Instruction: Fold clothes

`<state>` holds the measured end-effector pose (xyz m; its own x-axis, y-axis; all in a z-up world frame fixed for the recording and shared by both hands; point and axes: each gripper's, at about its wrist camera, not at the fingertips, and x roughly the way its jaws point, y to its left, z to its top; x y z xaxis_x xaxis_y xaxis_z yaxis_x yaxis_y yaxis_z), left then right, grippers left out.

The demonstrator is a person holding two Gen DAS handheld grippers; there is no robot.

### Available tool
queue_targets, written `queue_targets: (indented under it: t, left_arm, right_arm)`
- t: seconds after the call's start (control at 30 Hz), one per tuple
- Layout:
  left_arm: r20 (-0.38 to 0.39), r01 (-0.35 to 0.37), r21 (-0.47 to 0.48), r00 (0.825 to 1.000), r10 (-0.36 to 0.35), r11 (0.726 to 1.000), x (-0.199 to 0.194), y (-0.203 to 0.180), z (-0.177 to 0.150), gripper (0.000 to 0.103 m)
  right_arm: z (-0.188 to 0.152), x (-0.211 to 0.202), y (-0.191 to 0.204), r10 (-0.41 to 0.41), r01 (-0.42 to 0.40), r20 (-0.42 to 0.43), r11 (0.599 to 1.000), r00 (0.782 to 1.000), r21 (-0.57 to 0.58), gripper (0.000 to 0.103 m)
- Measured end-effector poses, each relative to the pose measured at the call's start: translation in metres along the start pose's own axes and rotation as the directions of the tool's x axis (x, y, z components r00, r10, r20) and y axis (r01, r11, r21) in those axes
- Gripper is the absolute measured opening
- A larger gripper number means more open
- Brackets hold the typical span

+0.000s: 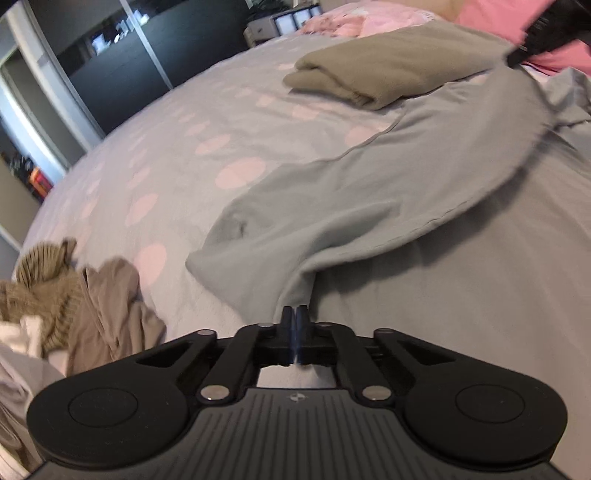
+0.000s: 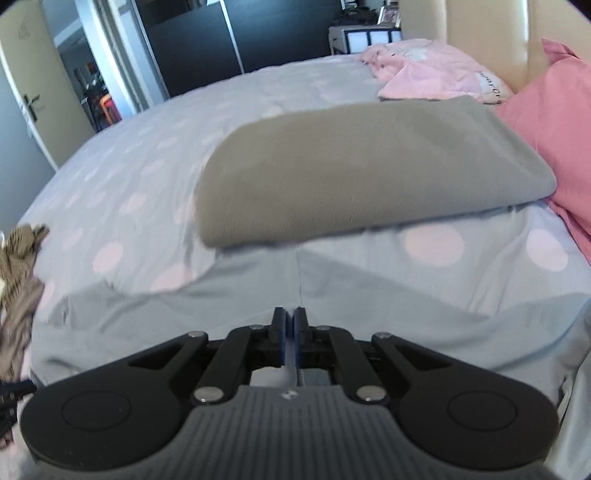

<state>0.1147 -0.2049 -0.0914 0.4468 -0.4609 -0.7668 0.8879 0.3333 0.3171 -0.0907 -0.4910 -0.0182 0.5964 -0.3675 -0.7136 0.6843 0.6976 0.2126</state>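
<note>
A light grey garment (image 1: 354, 199) lies spread over the polka-dot bed (image 1: 177, 147). My left gripper (image 1: 295, 314) is shut on a fold of its near edge and holds it lifted. My right gripper (image 2: 290, 317) is shut on the same garment (image 2: 369, 291) along a seam; it also shows as a black shape at the top right of the left wrist view (image 1: 543, 29), pinching the far edge. A folded olive-grey garment (image 2: 369, 166) lies just beyond, also seen in the left wrist view (image 1: 388, 70).
A heap of unfolded brown and white clothes (image 1: 62, 295) lies at the bed's left edge. Pink pillows (image 2: 554, 129) and a pink blanket (image 2: 436, 74) sit at the head. A dark wardrobe (image 2: 221, 37) and a door (image 2: 29, 92) stand beyond.
</note>
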Motion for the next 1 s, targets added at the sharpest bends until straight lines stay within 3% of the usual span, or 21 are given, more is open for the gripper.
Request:
queue_targets:
  t: [0.17,0.3,0.37,0.47,0.6,0.7,0.8,1.0]
  left_arm:
    - [0.016,0.033,0.061,0.999,-0.034,0.998,-0.007,-0.011,-0.001,0.0]
    - [-0.009,0.042,0.051,0.999,-0.041,0.998,-0.002,-0.01,-0.002,0.0]
    - [-0.023,0.033,0.039,0.999,-0.032,0.999,0.001,-0.007,-0.003,0.015]
    - [-0.045,0.026,0.031,0.999,-0.024,0.999,0.006,-0.002,-0.007,0.024]
    - [-0.062,0.045,0.023,0.997,-0.044,0.999,0.011,0.002,-0.01,0.024]
    - [-0.058,0.065,0.018,0.996,-0.064,0.998,0.013,0.005,-0.009,0.02]
    - [-0.055,0.087,0.033,0.995,-0.085,0.996,0.014,0.002,-0.009,0.007]
    - [-0.033,0.042,0.118,0.999,-0.039,0.992,0.001,-0.007,-0.011,0.003]
  right_arm:
    - [0.022,-0.005,-0.01,-0.04,0.04,0.072,0.999,0.997,0.0,0.005]
    - [0.027,0.008,-0.024,-0.039,0.037,0.045,0.999,0.998,0.032,0.005]
    - [0.022,0.018,-0.027,-0.051,0.051,0.015,0.998,0.999,0.03,0.005]
    - [0.016,0.029,-0.033,-0.068,0.069,-0.011,0.997,0.998,0.037,0.006]
    - [0.011,0.033,-0.031,-0.109,0.109,-0.025,0.994,0.994,0.018,0.019]
    - [0.005,0.031,-0.021,-0.085,0.085,-0.028,0.996,0.996,-0.017,0.02]
    - [-0.003,0.033,-0.006,-0.053,0.049,-0.05,0.996,0.997,-0.073,0.026]
    - [-0.031,0.05,0.008,-0.028,0.005,-0.158,0.99,0.987,-0.14,0.026]
